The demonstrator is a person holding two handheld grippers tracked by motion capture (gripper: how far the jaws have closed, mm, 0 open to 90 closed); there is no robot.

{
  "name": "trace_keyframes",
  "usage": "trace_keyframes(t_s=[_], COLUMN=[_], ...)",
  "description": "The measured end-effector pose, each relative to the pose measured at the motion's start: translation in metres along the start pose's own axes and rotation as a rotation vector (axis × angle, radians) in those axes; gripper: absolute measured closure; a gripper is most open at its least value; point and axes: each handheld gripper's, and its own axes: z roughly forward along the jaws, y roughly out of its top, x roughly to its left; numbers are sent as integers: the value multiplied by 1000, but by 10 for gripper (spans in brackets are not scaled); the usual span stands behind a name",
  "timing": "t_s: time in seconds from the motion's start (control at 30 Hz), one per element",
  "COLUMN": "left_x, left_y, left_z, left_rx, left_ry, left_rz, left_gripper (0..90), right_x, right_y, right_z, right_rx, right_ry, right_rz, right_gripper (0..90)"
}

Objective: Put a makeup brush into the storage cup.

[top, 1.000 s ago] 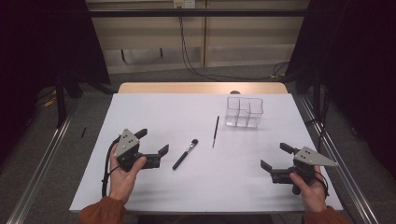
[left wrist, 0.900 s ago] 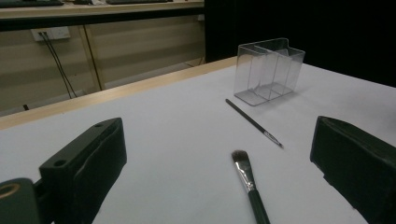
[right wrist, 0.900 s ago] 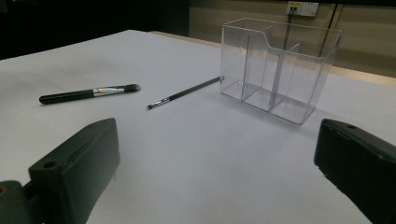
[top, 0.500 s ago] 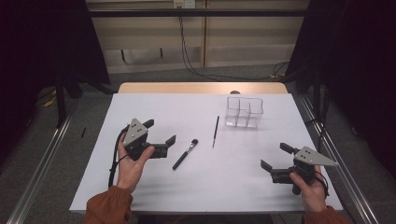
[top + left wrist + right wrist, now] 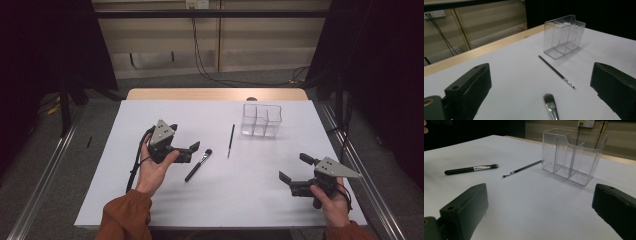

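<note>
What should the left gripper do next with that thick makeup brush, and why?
Probably ease the left gripper down and forward over the thick brush. Its jaws stand open, holding nothing, and the brush lies flat on the table just ahead, its bristles between them in the left gripper view.

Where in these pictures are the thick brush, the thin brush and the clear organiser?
thick brush (image 5: 198, 165): high view, mid-handle.
thin brush (image 5: 231, 141): high view, middle of its shaft.
clear organiser (image 5: 584, 161): right gripper view, front wall.
</note>
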Motion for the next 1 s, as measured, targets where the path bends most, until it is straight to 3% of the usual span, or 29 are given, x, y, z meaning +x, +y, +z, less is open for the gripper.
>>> trace_keyframes(t_s=[0.1, 0.3, 0.43, 0.57, 0.6, 0.67, 0.7, 0.87, 0.97, 1.0], left_x=[-2, 0, 1, 1, 2, 2, 2, 1, -4, -4], left_y=[1, 4, 4, 5, 6, 6, 6, 7, 8, 8], left_z=[3, 5, 9, 13, 15, 16, 18, 22, 29, 29], left_rx=[35, 82, 200, 257, 306, 325, 359, 436, 537, 537], left_ry=[-1, -45, -58, -56, -55, -62, -72, -54, -59, -59], left_rz=[16, 0, 17, 23, 35, 28, 19, 31, 64, 64], left_gripper=[37, 44, 47, 49, 49, 49, 49, 51, 60, 60], right_x=[0, 0, 0, 0, 0, 0, 0, 0, 0, 0], right_y=[0, 0, 0, 0, 0, 0, 0, 0, 0, 0], right_z=[0, 0, 0, 0, 0, 0, 0, 0, 1, 1], right_rx=[-1, 0, 0, 0, 1, 1, 1, 0, 3, 3], right_ry=[0, 1, 2, 2, 2, 2, 3, 10, 11, 11], right_rz=[6, 3, 4, 5, 1, 2, 2, -1, -4, -4], right_gripper=[0, 0, 0, 0, 0, 0, 0, 0, 0, 0])
